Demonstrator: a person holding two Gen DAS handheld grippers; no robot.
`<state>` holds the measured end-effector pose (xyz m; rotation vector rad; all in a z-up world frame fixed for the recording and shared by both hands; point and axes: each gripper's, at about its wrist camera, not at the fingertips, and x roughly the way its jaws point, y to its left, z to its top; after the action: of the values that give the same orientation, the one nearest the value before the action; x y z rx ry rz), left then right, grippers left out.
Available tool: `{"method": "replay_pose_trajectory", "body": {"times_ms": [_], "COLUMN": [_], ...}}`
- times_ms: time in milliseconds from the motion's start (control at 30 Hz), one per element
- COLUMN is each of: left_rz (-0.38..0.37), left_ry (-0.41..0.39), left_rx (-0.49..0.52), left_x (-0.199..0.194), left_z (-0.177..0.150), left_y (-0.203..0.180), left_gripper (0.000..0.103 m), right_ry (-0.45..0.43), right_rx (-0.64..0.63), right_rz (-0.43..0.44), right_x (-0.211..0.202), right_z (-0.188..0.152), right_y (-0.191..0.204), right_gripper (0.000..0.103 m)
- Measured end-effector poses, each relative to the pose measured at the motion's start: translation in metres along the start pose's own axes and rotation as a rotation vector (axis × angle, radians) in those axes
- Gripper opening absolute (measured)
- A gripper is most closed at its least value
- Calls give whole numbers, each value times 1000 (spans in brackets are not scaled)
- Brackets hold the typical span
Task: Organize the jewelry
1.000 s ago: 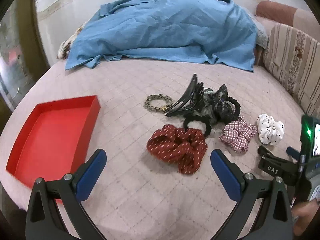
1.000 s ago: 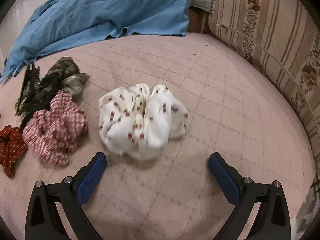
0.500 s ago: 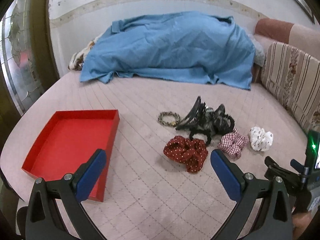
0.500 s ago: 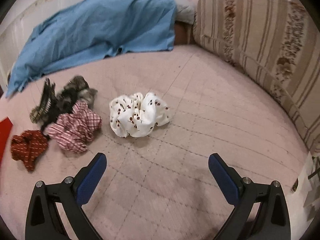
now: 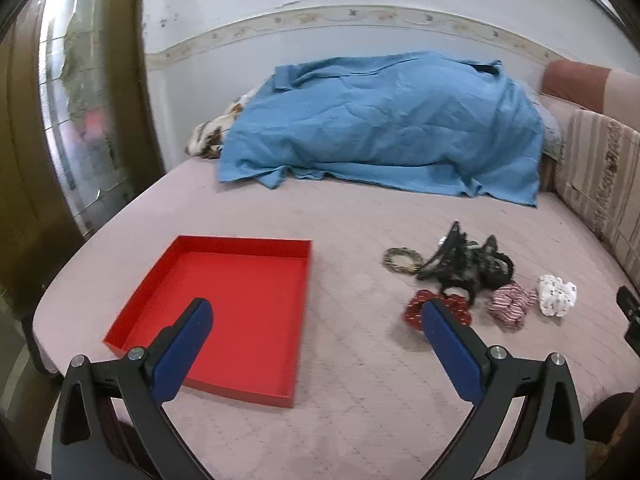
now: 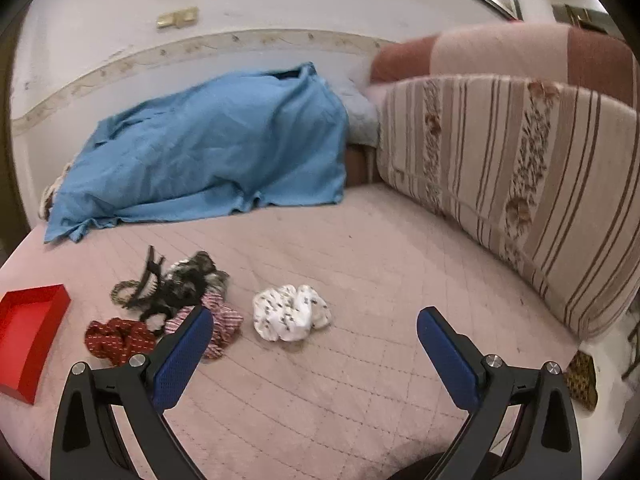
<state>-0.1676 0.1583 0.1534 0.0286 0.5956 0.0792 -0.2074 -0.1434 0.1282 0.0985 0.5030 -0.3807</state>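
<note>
Partly hidden under a blue cloth (image 5: 380, 120), a heap lies at the bed's far end. Nearer, a shallow red tray (image 5: 224, 304) lies well left of the tangled dark hair clips (image 5: 464, 264) and scrunchies (image 6: 292, 312). Both the left gripper (image 5: 316, 344) and right gripper (image 6: 316, 344) hang wide apart, holding nothing.

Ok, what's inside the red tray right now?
Nothing visible: the red tray shows bare floor. The left gripper's finger hides part of its near side, and the right wrist view cuts off most of it.
</note>
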Motion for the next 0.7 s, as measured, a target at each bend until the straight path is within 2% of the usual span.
{"method": "replay_pose_trajectory", "body": {"times_ms": [167, 500, 700], "left_rz": [0, -44, -64], "left_ry": [29, 99, 126], "left_rx": [-47, 2, 29], "left_x": [6, 22, 28], "left_z": [-2, -14, -19], "left_y": [16, -1, -16], "left_gripper": [103, 103, 103], "right_ry": [48, 129, 195], "right_rx": [27, -7, -10], "right_rz": [94, 113, 157], "right_x": [-1, 16, 33], "right_z": [2, -10, -18], "right_y": [9, 14, 15], "right_gripper": [103, 101, 93]}}
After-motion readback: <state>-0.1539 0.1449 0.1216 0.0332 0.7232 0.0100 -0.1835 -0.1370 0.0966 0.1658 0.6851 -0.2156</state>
